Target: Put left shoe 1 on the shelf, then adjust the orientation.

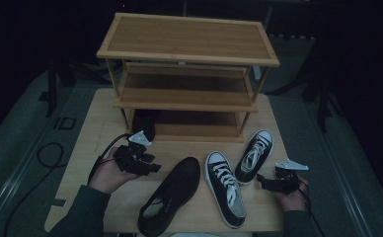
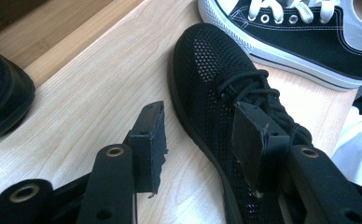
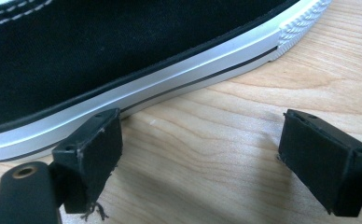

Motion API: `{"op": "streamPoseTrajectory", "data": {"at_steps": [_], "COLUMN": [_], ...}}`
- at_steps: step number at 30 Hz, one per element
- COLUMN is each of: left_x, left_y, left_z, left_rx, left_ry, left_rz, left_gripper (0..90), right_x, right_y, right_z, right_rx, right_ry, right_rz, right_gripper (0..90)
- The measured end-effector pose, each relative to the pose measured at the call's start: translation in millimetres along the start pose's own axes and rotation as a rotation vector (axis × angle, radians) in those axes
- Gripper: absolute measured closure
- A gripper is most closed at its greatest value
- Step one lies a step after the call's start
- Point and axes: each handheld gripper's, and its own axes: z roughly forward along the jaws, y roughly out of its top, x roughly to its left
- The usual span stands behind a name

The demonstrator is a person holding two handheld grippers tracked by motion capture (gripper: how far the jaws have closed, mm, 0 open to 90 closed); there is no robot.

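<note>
Black mesh shoe: one item, laced, lying on its sole on the pale wood surface, toe toward the rack, heel at the near edge. In the left gripper view its upper runs beside and under the right-hand jaw.

Left hand-held gripper: held in the person's left hand, just left of the mesh shoe. Jaws spread, nothing pinched; one pad over bare wood, the other over the shoe's laces; contact cannot be told.

Right hand-held gripper: held in the right hand at the surface's right side. Jaws spread wide, bare wood between them; left pad close against a white sole edge.

Black-and-white sneakers, pair: one just right of the mesh shoe, the other angled beside it, next to the right hand-held gripper; sole band fills the upper right gripper view.

Bamboo shoe rack: three tiers, at the far side.

Second black shoe: at the rack's bottom-left corner; toe at the edge of the left gripper view.
</note>
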Motion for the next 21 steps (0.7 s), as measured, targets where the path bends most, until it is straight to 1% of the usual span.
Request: {"op": "streamPoseTrajectory", "data": {"at_steps": [7,8,11,21], "left_x": [-2.8,-4.8,-7.2,-13.3], "left_y": [1.5,1.8,2.7,4.1], "left_z": [0.8,1.3,3.0,6.2], "left_rx": [0.007,0.012,0.024,0.055], "left_ry": [-0.002,-0.009,-0.014,-0.02], "left_rz": [0.009,0.018,0.026,0.054], "left_gripper": [53.2,53.2,53.1,54.1], "right_x": [0.0,0.0,0.0,-0.3], "right_y": [0.0,0.0,0.0,0.2], "right_z": [0.0,0.0,0.0,0.2], "right_rx": [0.0,0.0,0.0,0.001], "right_ry": [0.0,0.0,0.0,0.002], "right_rz": [0.0,0.0,0.0,0.0], "right_gripper": [13.2,13.2,13.2,13.1]}}
